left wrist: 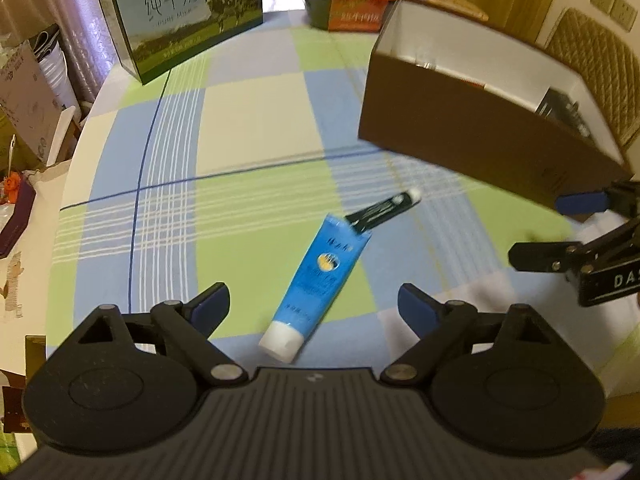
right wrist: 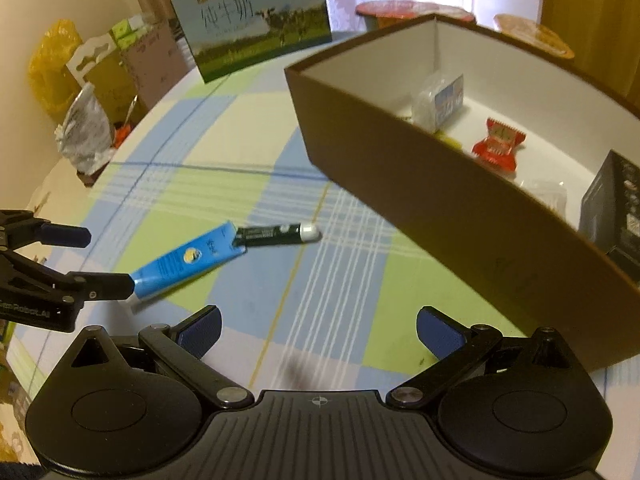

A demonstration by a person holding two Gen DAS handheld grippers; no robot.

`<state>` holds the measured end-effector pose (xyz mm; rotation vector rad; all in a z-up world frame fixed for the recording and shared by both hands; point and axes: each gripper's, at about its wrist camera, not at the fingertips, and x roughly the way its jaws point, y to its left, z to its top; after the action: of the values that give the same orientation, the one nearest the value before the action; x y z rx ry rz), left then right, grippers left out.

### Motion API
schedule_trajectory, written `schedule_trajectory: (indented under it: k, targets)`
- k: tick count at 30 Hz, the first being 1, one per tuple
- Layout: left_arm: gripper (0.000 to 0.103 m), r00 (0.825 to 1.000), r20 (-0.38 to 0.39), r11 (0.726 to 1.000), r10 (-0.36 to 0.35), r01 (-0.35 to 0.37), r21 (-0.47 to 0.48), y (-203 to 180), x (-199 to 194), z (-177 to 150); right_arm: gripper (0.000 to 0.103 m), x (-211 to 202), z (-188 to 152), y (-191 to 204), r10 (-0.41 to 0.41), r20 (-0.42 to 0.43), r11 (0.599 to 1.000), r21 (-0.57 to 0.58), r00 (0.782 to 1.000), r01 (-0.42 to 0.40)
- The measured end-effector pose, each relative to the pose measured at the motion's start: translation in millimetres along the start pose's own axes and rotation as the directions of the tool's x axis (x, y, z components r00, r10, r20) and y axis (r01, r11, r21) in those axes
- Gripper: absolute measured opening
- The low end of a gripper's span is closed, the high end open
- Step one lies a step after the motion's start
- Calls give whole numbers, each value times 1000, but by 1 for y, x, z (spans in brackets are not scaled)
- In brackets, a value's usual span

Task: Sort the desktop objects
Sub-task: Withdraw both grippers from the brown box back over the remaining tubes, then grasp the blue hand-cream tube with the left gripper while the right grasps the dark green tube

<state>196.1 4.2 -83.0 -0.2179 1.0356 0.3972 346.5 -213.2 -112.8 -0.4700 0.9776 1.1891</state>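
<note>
A blue tube with a white cap lies on the checked tablecloth, its flat end resting on a thin dark tube with a white cap. My left gripper is open, with the blue tube's cap end between its fingers. Both tubes show in the right wrist view too, the blue one and the dark one. My right gripper is open and empty over the cloth, beside the brown box. The box holds a red sweet, a wrapped packet and a dark carton.
A milk carton stands at the far side of the table. Two instant noodle bowls stand behind the brown box. The left gripper shows at the left of the right wrist view. Bags and cardboard boxes stand off the table's left edge.
</note>
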Motion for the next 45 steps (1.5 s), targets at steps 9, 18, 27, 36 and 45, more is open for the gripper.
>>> schedule_trajectory:
  k: [9, 18, 27, 36, 45]
  targets:
    - [71, 999, -35, 998, 24, -22, 58, -2, 34, -9, 101, 18, -1, -5, -11, -45, 1000, -23, 999, 10]
    - [47, 999, -50, 990, 13, -6, 140, -9, 62, -7, 101, 30, 10, -8, -2, -56, 999, -43, 998, -1]
    - [30, 998, -61, 996, 29, -23, 90, 2, 75, -9, 101, 48, 27, 10, 36, -33, 985, -169, 999, -41]
    - [30, 991, -98, 980, 92, -108, -168, 49, 71, -7, 74, 85, 41, 29, 40, -18, 930, -364, 999, -44]
    - [31, 988, -118, 960, 103, -130, -248, 66, 68, -9, 32, 111, 46, 39, 56, -46, 884, -461, 997, -71]
